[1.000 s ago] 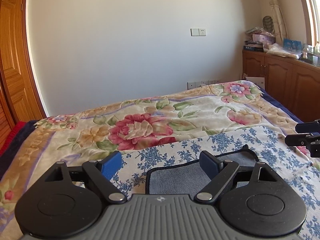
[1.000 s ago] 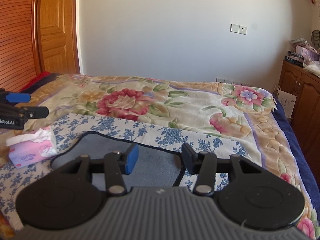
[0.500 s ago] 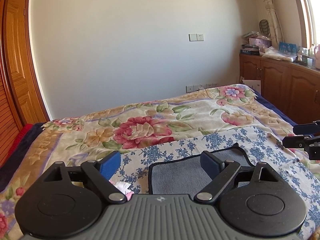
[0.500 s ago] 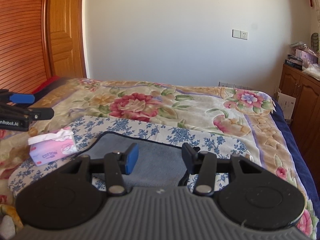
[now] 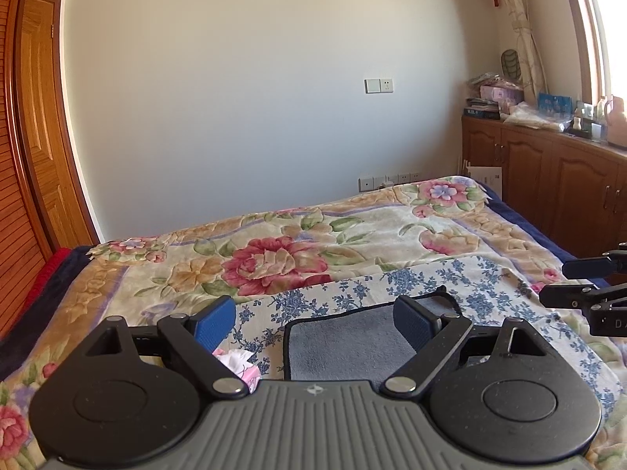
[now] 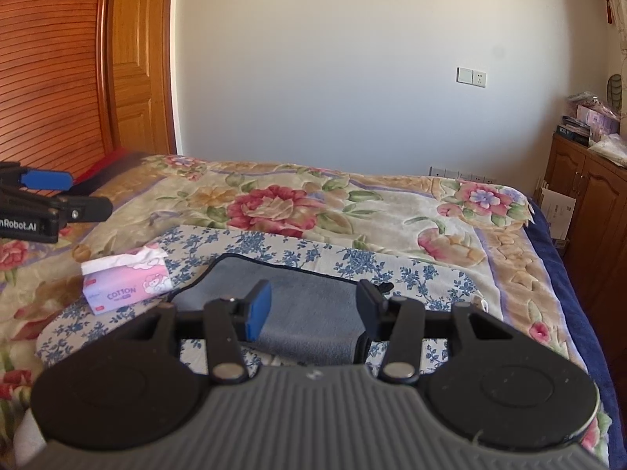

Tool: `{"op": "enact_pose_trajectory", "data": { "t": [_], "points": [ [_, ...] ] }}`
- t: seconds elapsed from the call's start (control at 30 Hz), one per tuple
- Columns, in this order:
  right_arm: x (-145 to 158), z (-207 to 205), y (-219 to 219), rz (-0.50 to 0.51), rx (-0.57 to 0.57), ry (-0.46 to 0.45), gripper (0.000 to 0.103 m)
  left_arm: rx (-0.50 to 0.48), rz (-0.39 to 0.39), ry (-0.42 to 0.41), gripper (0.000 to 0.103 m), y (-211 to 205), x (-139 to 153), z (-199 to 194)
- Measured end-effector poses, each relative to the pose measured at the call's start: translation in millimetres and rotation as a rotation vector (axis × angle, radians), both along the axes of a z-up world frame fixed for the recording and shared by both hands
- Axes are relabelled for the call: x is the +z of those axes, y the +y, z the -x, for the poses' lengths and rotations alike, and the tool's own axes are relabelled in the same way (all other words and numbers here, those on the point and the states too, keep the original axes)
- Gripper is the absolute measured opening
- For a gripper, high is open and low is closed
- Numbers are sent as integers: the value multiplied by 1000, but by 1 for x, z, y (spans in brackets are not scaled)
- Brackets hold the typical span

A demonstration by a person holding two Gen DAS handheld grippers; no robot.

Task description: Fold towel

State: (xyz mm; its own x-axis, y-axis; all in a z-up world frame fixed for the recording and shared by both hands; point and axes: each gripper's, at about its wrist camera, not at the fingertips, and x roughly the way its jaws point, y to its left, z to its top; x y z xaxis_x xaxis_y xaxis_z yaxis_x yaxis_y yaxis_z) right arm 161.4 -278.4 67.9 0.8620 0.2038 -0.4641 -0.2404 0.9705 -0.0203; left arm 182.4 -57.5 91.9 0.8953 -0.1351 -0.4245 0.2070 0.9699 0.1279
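A grey towel with a dark border (image 5: 345, 340) lies flat on a blue-flowered cloth (image 5: 482, 286) on the bed. It also shows in the right wrist view (image 6: 309, 305). My left gripper (image 5: 313, 319) is open and empty, held above the towel's left part. My right gripper (image 6: 313, 305) is open and empty, held above the towel's near right part. The right gripper shows at the right edge of the left wrist view (image 5: 588, 286); the left gripper shows at the left edge of the right wrist view (image 6: 58, 196).
A pink tissue pack (image 6: 125, 280) lies on the flowered cloth left of the towel, also partly seen in the left wrist view (image 5: 239, 364). A floral bedspread (image 6: 274, 203) covers the bed. Wooden cabinets (image 5: 548, 180) stand on the right, a wooden door (image 6: 133, 58) on the left.
Both grippers have risen and drawn back from the towel, so more of the bed and the tissue pack shows. Both stay open and empty.
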Motion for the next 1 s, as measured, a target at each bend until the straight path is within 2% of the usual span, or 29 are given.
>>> {"op": "enact_pose_trajectory", "data": {
  "t": [0.23, 0.4, 0.5, 0.57, 0.63, 0.77, 1.0],
  "points": [
    [6, 22, -2, 12, -10, -6, 50, -2, -2, -6, 97, 3, 0, 24],
    [8, 34, -5, 9, -42, -16, 59, -12, -9, -4, 101, 7, 1, 39],
    [9, 41, -7, -1, -57, -24, 71, -12, -7, 0, 103, 12, 3, 47],
    [10, 45, -8, -6, -69, -37, 89, -8, 0, 0, 103, 15, 3, 52],
    [11, 50, -10, -10, -77, -56, 99, -3, 2, 0, 103, 16, 3, 57],
    [14, 57, -13, -17, -89, -64, 103, -1, 1, 0, 103, 16, 2, 67],
    [13, 67, -16, -7, -100, -53, 103, -13, -17, -7, 103, 11, 0, 84]
  ]
}}
